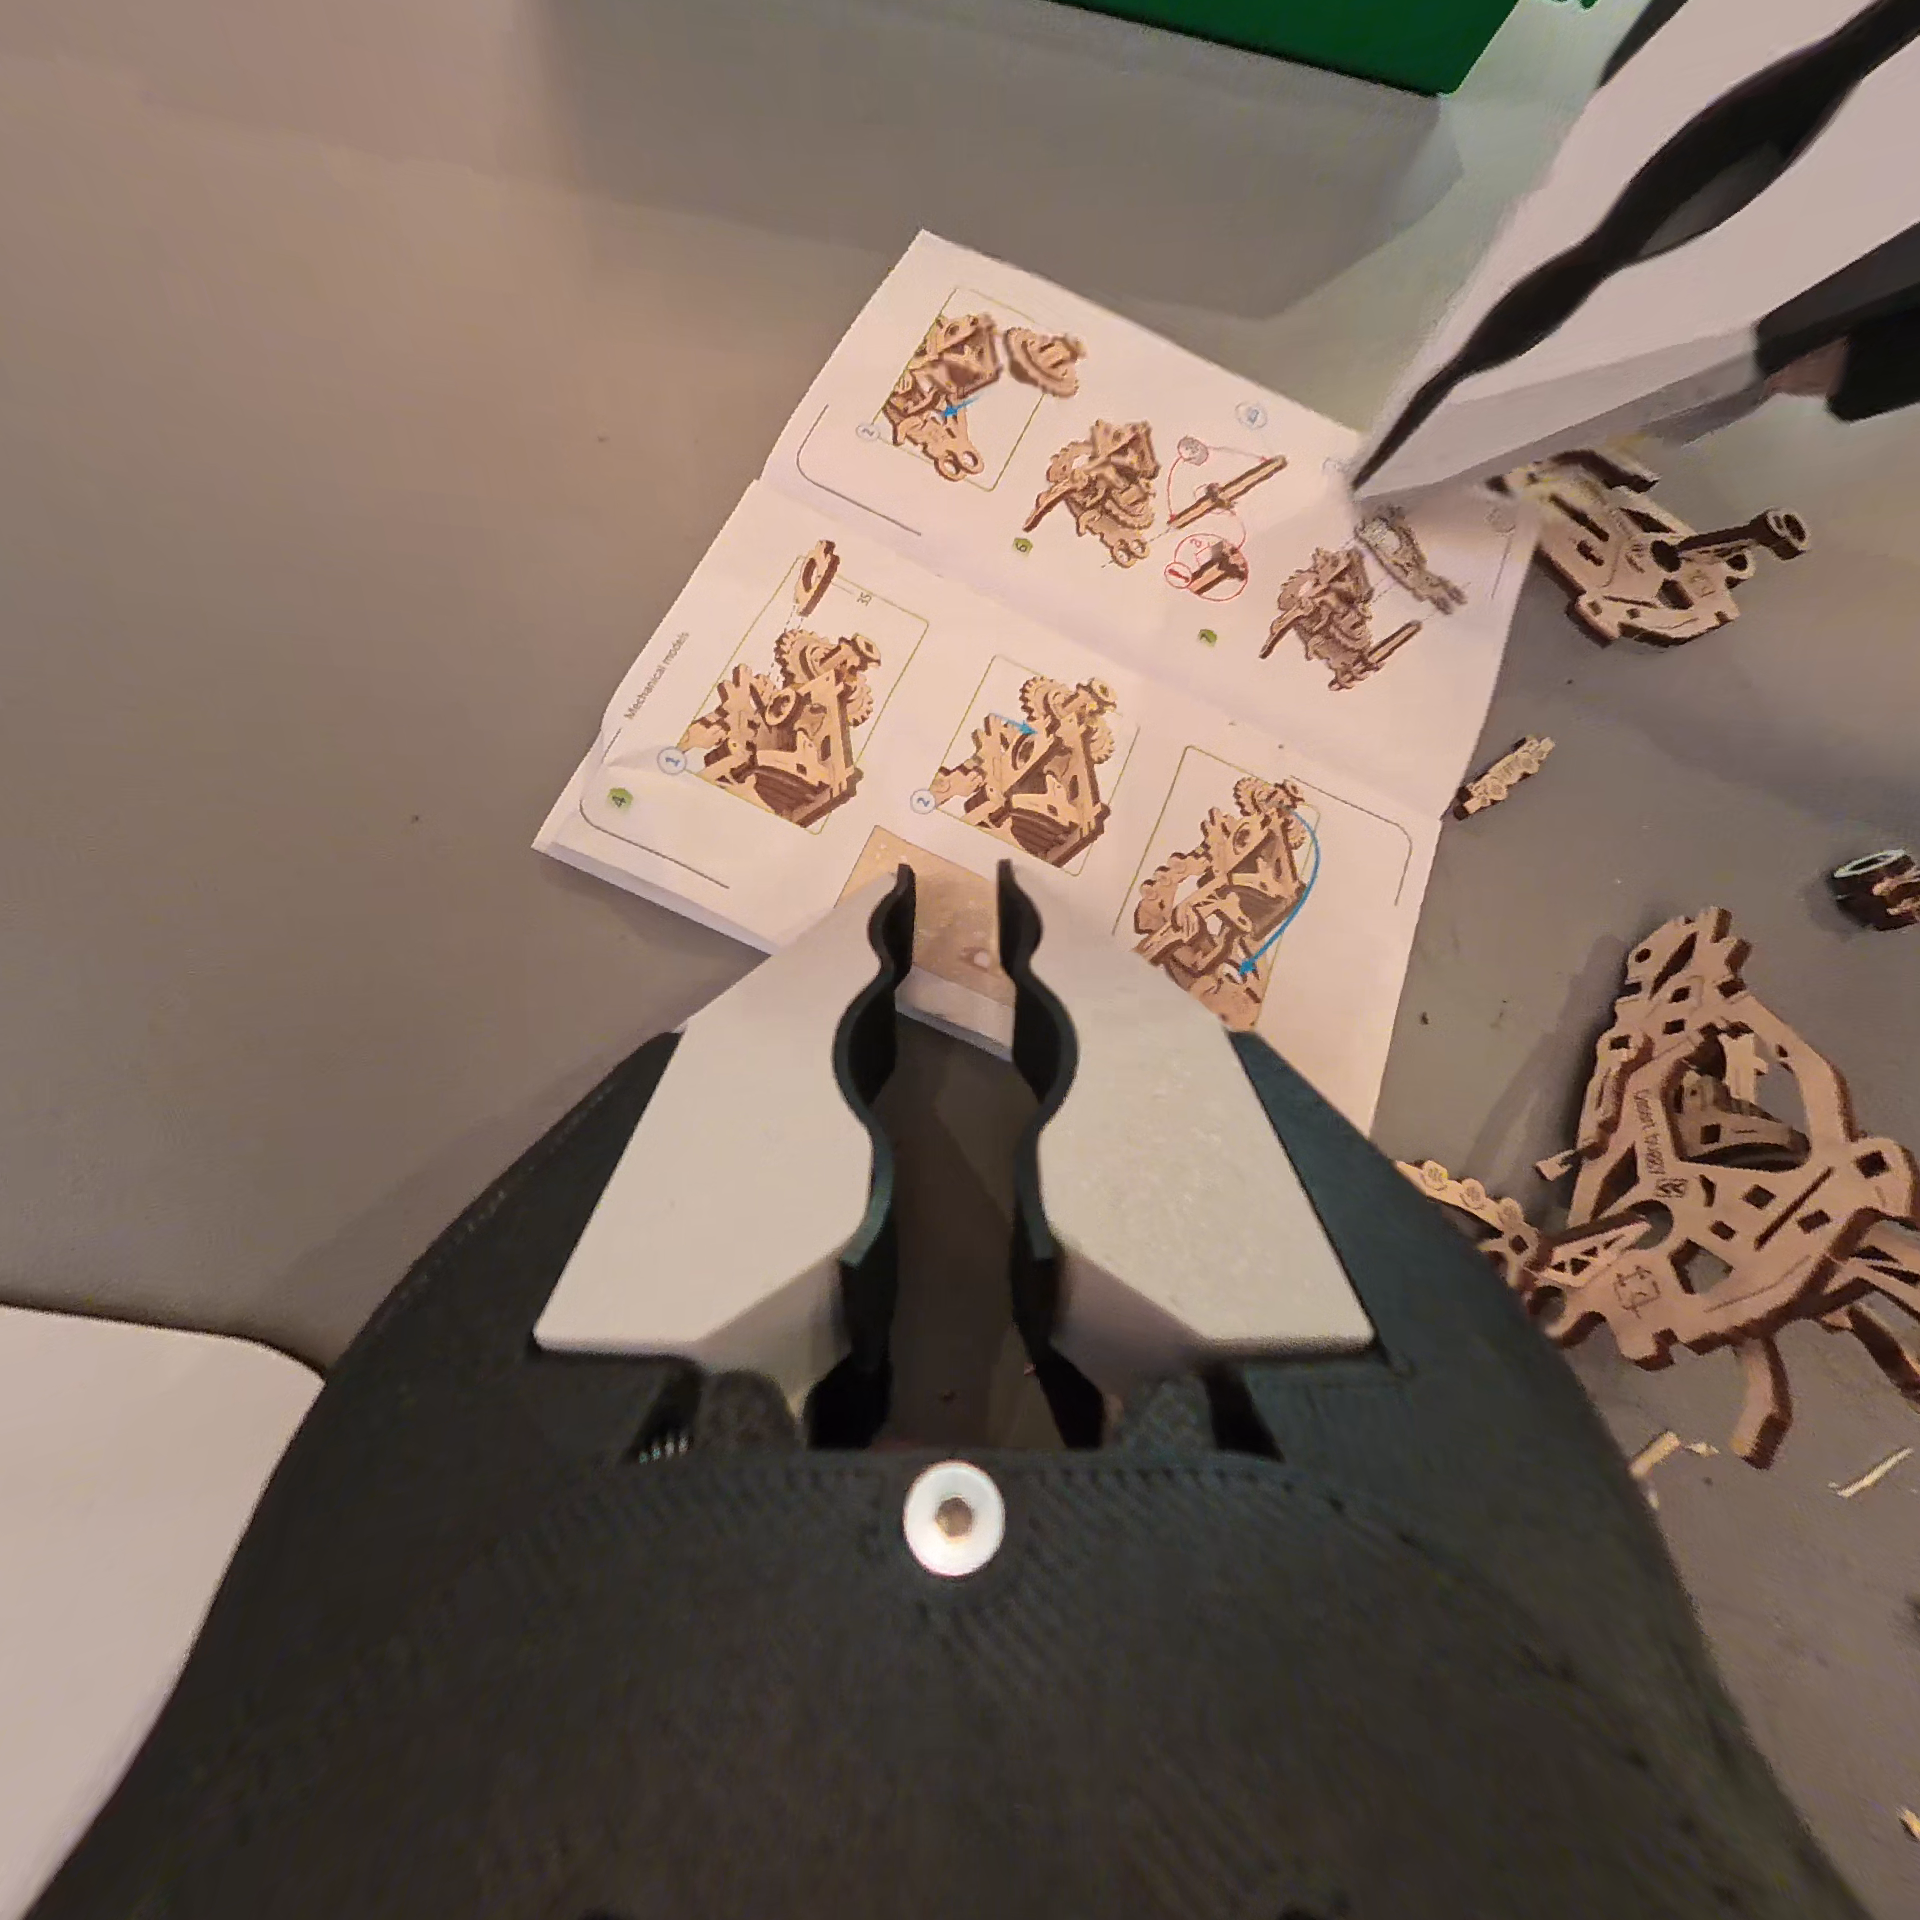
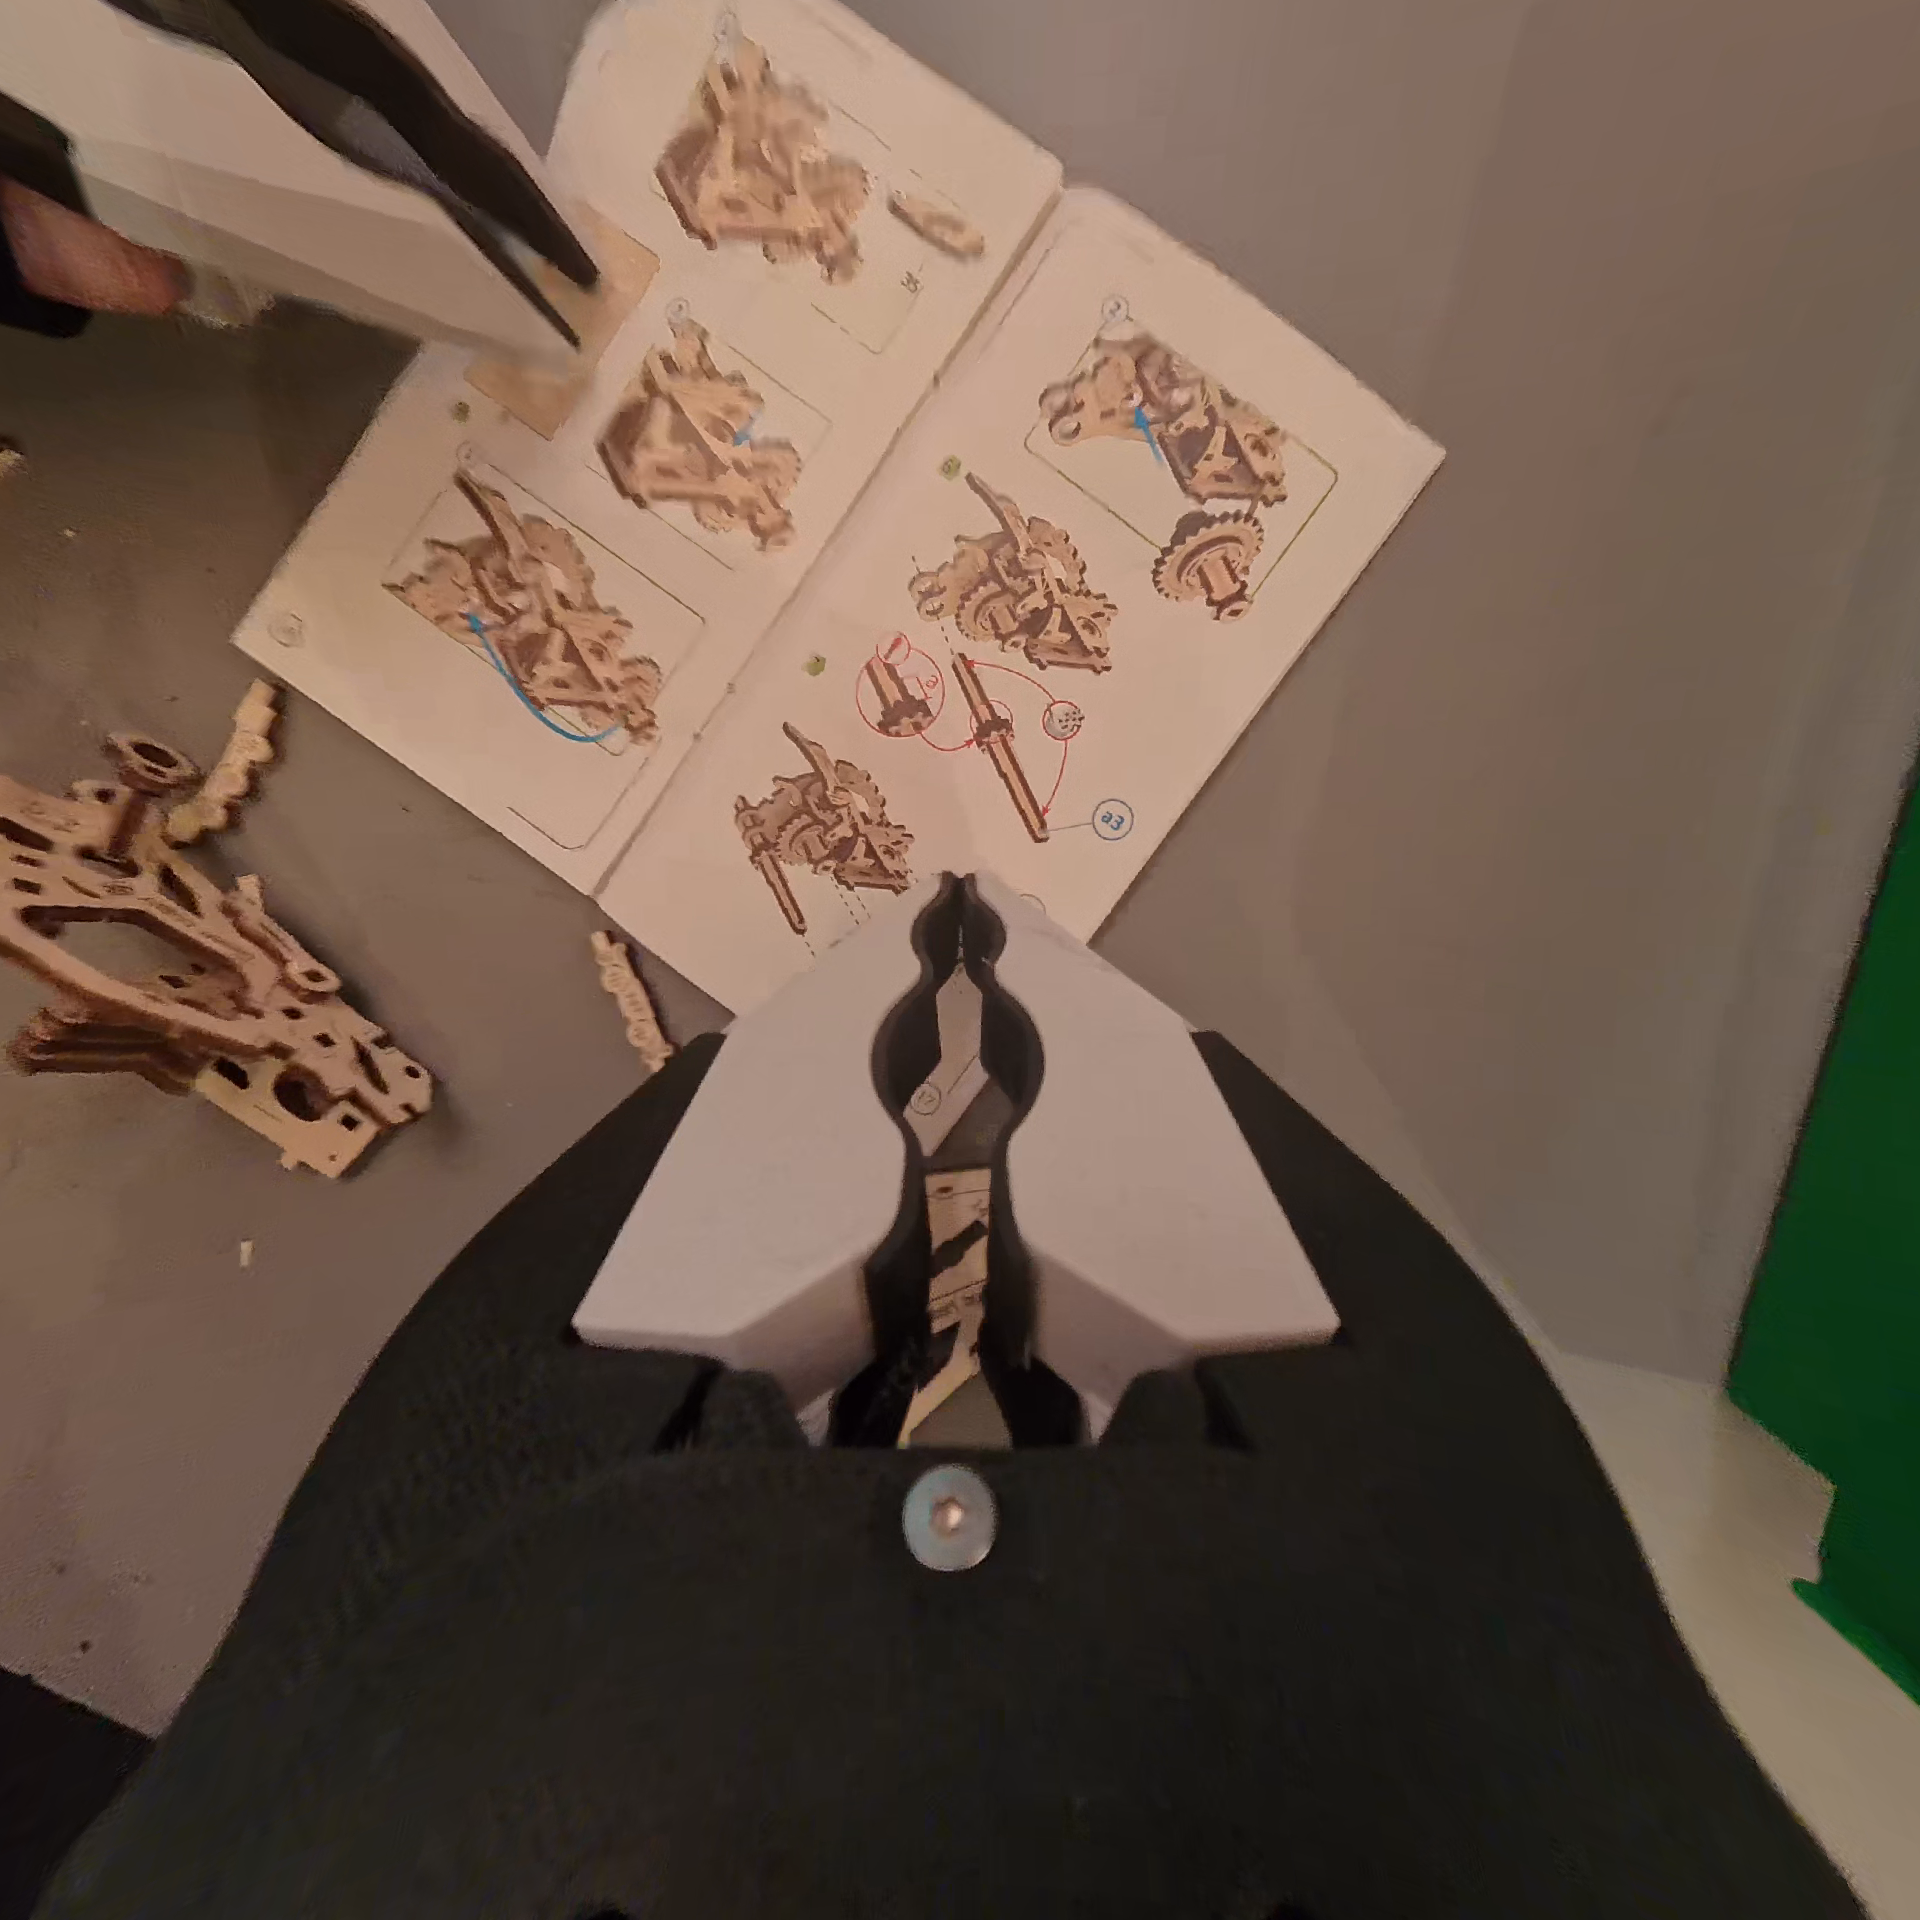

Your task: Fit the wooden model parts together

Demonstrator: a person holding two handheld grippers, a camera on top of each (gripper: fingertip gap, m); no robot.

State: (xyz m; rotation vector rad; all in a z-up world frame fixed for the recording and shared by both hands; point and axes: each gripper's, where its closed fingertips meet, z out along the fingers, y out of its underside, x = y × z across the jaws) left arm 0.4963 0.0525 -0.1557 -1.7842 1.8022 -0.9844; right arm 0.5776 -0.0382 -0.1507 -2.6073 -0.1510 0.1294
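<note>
**Two grippers over an open instruction sheet, wooden model parts set to one side**

From the left wrist camera, the left gripper (image 1: 954, 883) points down at a grey table (image 1: 312, 623). Its two black-lined fingers stand parted with a clear gap, and nothing is gripped. Through the gap shows a small flat tan wooden piece (image 1: 951, 940) lying on the near edge of an unfolded instruction sheet (image 1: 1039, 644), which is printed with assembly drawings. Whether the fingertips touch the piece cannot be told. To the right of the sheet lies a large part-built wooden model (image 1: 1704, 1174), with a second, smaller assembly (image 1: 1631, 571) farther off, a short toothed strip (image 1: 1507, 774) and wood slivers on the table. The right gripper (image 1: 1371, 478) reaches in from the upper right, its tips over the sheet's far corner.

Seen from the right wrist camera, the right gripper (image 2: 961, 888) has its tips pressed together. Pale paper shows through the gaps behind the tips, but whether it is pinched or merely lies below cannot be told. Beyond it lies the instruction sheet (image 2: 1195, 343). The left gripper (image 2: 571, 301), blurred, sits at the upper left over the tan piece (image 2: 608, 286). The wooden model (image 2: 187, 956) lies on the table (image 2: 1558, 727) at the left, with a loose strip (image 2: 629, 997) near the sheet.

No parts are being joined yet; this looks like the stage of consulting or steadying the sheet and picking the next part. The next move likely calls for closing the left fingers on the flat piece's thin edges, then carrying it to the model.
</note>
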